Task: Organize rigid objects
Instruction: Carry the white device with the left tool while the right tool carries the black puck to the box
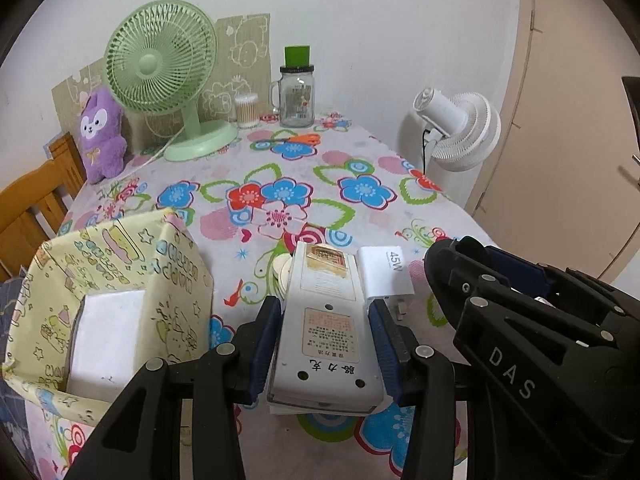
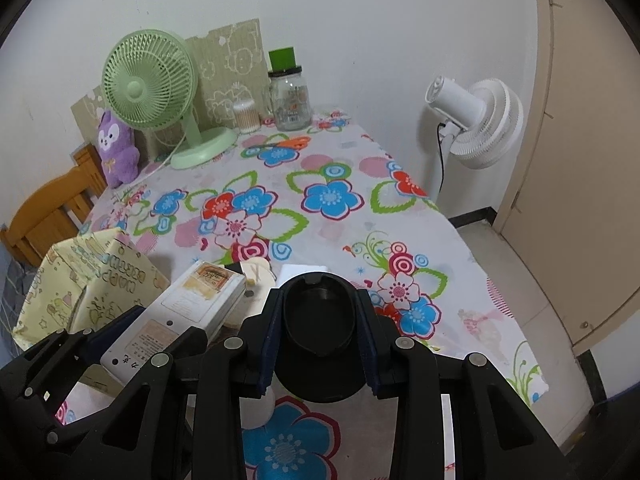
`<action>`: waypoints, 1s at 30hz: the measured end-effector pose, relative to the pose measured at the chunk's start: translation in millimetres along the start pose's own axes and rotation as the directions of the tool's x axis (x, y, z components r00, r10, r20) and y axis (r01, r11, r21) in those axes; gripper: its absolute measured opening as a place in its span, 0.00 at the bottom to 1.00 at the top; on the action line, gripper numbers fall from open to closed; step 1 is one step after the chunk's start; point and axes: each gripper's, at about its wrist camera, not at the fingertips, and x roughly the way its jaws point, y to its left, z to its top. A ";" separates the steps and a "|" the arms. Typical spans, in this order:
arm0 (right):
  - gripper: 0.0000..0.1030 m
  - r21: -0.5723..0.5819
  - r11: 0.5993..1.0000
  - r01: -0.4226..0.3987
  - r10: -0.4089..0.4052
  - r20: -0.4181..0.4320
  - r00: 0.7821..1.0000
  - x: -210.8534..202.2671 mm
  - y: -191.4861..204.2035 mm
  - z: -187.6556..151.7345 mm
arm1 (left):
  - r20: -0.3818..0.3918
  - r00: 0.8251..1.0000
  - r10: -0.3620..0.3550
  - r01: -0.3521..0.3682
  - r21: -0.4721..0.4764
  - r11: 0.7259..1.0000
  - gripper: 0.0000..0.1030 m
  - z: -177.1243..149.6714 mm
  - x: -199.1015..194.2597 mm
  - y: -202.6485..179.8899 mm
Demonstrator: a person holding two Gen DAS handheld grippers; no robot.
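The left gripper (image 1: 326,344) pinches a white power strip (image 1: 324,320) by its long sides, lifted just above the floral tablecloth (image 1: 340,184). Its far end overhangs the pads, so it may pivot and sag, or clip the white 45W charger (image 1: 384,274) just to its right. The right gripper (image 2: 320,336) is clamped on a black oval holder (image 2: 318,320), close beside the left one; the two tools could knock together. At near left stands a yellow paper-wrapped box (image 1: 120,280), open on top, with a white block (image 1: 106,332) inside; its soft rim could buckle if the strip catches it. Far back, a glass jar (image 1: 296,96) appears empty
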 end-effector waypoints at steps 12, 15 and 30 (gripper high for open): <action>0.37 0.002 1.000 0.009 -0.009 0.039 0.999 -28.0 9.0 9.1 | 0.031 0.999 -0.015 0.014 0.019 1.000 0.45 9.7 -26.4 2.3; 0.37 0.001 1.000 0.005 -0.005 0.049 0.999 -34.9 13.5 12.5 | 0.043 0.999 -0.015 0.014 0.019 1.000 0.45 12.4 -34.0 5.4; 0.37 -0.027 0.999 -0.019 0.021 0.086 0.996 -58.2 50.0 25.6 | 0.087 0.996 -0.004 0.004 0.002 1.000 0.45 19.8 -64.6 35.2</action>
